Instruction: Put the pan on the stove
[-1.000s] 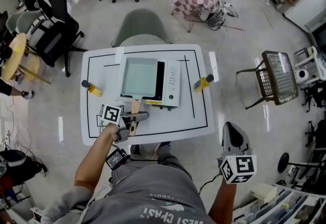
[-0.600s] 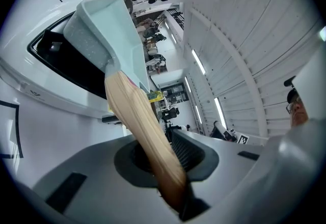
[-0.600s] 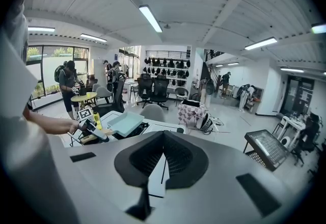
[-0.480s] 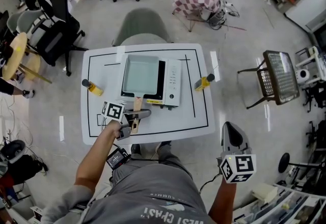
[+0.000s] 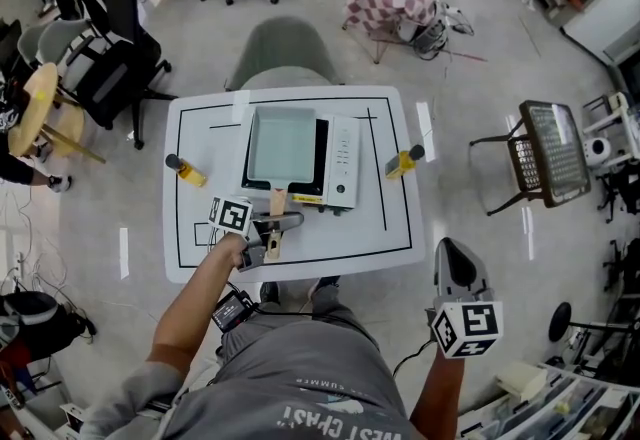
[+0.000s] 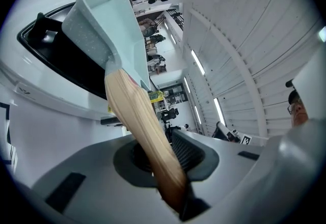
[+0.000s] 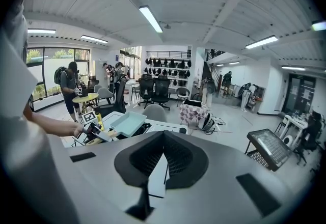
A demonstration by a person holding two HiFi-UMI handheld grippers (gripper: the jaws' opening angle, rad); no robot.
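A pale blue-green rectangular pan [image 5: 283, 143] rests on the black top of the white portable stove [image 5: 340, 163] in the middle of the white table [image 5: 390, 218]. Its wooden handle [image 5: 275, 203] points toward me. My left gripper [image 5: 277, 225] is shut on that handle near its end. The left gripper view has the handle [image 6: 140, 126] running up from between the jaws to the pan [image 6: 102, 19] over the black stove top [image 6: 56, 55]. My right gripper [image 5: 455, 258] hangs off the table at the lower right, shut and empty; it sees the pan [image 7: 127, 122] from afar.
A yellow bottle-like object [image 5: 185, 171] stands at the table's left, another [image 5: 403, 162] at its right edge. Black tape lines frame the tabletop. A grey chair [image 5: 283, 48] sits beyond the table, a wire-mesh chair [image 5: 545, 153] to the right.
My left gripper has edged slightly forward and right toward the stove, still holding the handle. The right gripper has stayed put.
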